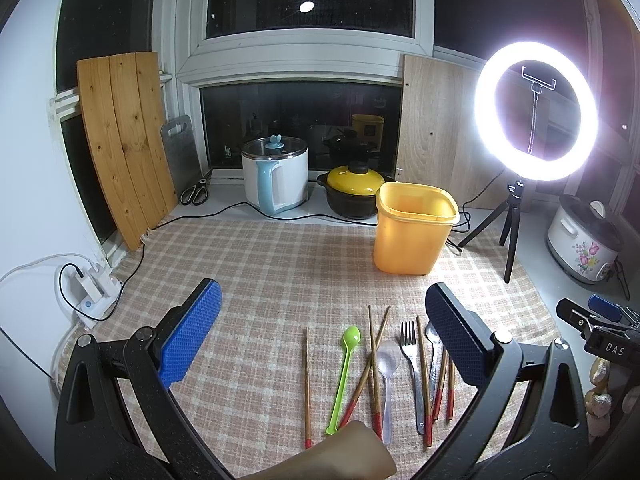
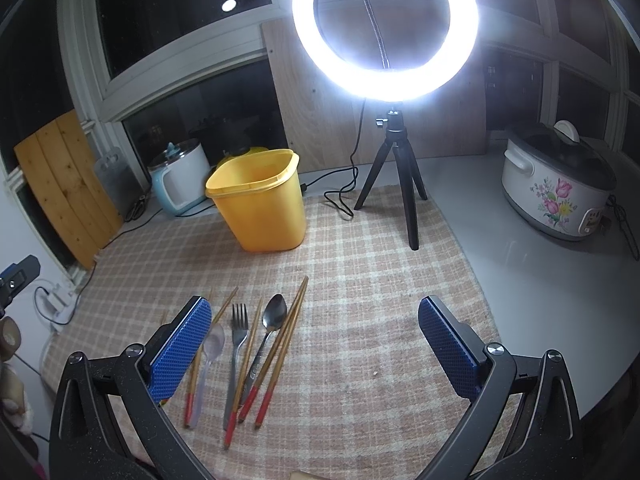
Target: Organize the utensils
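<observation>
Utensils lie in a loose row on the checked cloth [image 1: 260, 264]: a green plastic spoon [image 1: 343, 372], a clear plastic spoon [image 1: 388, 376], a metal fork [image 1: 411, 364], a metal spoon [image 2: 269, 332] and several red-tipped wooden chopsticks [image 1: 307, 384]. A yellow tub [image 1: 412, 228] stands upright and looks empty behind them. My left gripper [image 1: 324, 312] hovers open above the cloth, the utensils between and below its fingers. My right gripper [image 2: 314, 328] is open too, with the fork [image 2: 238, 340] and chopsticks [image 2: 280, 344] near its left finger [image 2: 180, 344]. Neither holds anything.
A lit ring light [image 1: 536, 116] on a black tripod [image 2: 396, 168] stands right of the tub. A white-and-blue kettle [image 1: 276, 176], a yellow-lidded black pot [image 1: 354, 192], wooden boards [image 1: 124, 140] and scissors [image 1: 196, 192] line the window sill. A floral rice cooker [image 2: 560, 188] sits far right. Power strip [image 1: 94, 288] at left.
</observation>
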A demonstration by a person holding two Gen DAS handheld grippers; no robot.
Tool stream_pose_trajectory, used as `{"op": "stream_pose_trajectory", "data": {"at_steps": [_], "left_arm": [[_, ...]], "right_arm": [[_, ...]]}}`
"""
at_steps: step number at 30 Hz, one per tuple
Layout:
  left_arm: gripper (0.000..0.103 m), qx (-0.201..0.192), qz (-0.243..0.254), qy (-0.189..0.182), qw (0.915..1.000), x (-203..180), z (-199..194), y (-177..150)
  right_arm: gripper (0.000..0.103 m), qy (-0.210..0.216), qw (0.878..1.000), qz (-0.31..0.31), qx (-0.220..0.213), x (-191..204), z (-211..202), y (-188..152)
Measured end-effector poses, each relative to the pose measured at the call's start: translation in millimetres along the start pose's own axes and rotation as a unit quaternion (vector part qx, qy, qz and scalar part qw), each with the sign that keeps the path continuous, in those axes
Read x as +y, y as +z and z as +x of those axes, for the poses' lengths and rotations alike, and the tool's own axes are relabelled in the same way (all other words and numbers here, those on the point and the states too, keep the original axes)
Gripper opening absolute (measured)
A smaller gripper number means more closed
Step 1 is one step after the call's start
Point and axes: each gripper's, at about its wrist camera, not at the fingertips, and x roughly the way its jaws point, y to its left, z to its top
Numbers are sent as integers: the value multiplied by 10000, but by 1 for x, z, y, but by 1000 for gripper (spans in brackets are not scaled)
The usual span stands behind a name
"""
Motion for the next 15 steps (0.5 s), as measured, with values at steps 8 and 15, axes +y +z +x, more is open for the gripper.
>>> {"op": "stream_pose_trajectory", "data": {"at_steps": [8, 15], "left_arm": [[103, 10, -6, 1, 10000, 0, 0, -1], [103, 24, -17, -10, 10000, 1, 0, -4]], "right_arm": [[102, -7, 10000, -10, 22, 2, 1, -1], [102, -25, 10000, -34, 70, 6, 2, -2]]}}
